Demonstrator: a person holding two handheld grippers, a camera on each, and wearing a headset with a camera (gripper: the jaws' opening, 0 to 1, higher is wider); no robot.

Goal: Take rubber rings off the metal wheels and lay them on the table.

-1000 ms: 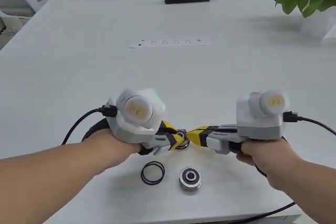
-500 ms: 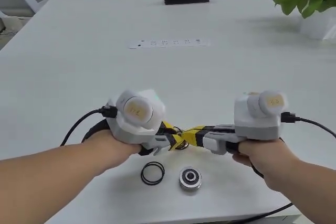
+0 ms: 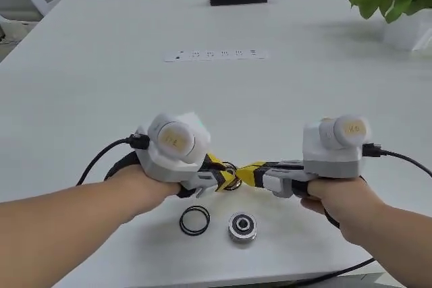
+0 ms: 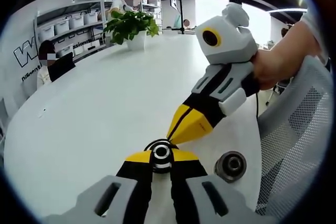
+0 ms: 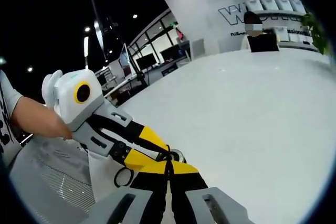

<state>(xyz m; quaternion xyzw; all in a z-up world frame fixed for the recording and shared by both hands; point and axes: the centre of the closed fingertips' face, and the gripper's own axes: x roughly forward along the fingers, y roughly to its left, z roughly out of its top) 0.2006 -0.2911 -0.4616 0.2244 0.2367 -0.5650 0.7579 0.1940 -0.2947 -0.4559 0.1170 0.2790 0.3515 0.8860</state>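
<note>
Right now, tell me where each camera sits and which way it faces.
Head view: on the person's head, looking down at the table; both forearms show.
Left gripper view: rides the left hand-held gripper, facing the right hand-held gripper and its hand.
Right gripper view: faces opposite, toward the left one.
Shared: both gripper views see the metal wheel.

in head view, looks steeply down over the table, close; in both gripper views, low, close, facing each other, sharing the wheel at lower centre.
</note>
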